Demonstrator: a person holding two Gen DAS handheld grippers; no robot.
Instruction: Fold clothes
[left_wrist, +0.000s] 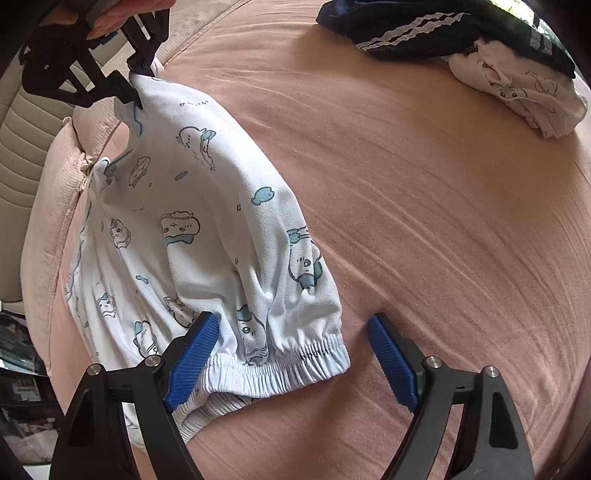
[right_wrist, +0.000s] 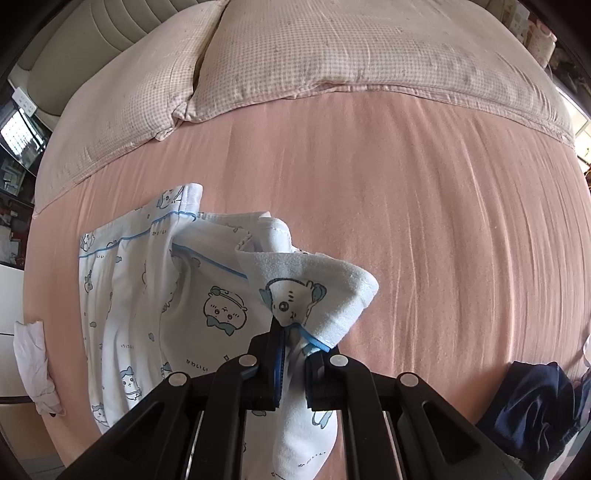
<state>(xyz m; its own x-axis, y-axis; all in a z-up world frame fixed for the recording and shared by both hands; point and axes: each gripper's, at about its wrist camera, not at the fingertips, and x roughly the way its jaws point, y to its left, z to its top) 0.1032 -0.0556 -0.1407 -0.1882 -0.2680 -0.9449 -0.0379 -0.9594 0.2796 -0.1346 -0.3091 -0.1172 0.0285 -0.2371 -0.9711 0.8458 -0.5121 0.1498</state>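
White printed shorts (left_wrist: 207, 236) draped on the pink bed (left_wrist: 443, 221): right gripper (right_wrist: 293, 363) pinches a piped hem corner aloft, left gripper (left_wrist: 288, 358) stands spread astride the elastic waistband (left_wrist: 295, 365); the light, limp cloth will sag, best gripped at seams.

I see white cartoon-print shorts (left_wrist: 207, 229) with blue piping, lying crumpled on the pink bed sheet (left_wrist: 424, 229), elastic waistband toward me, one hem corner lifted up. Farther off lie a dark striped garment (left_wrist: 424, 33) and another white printed piece (left_wrist: 517, 96), bunched together.
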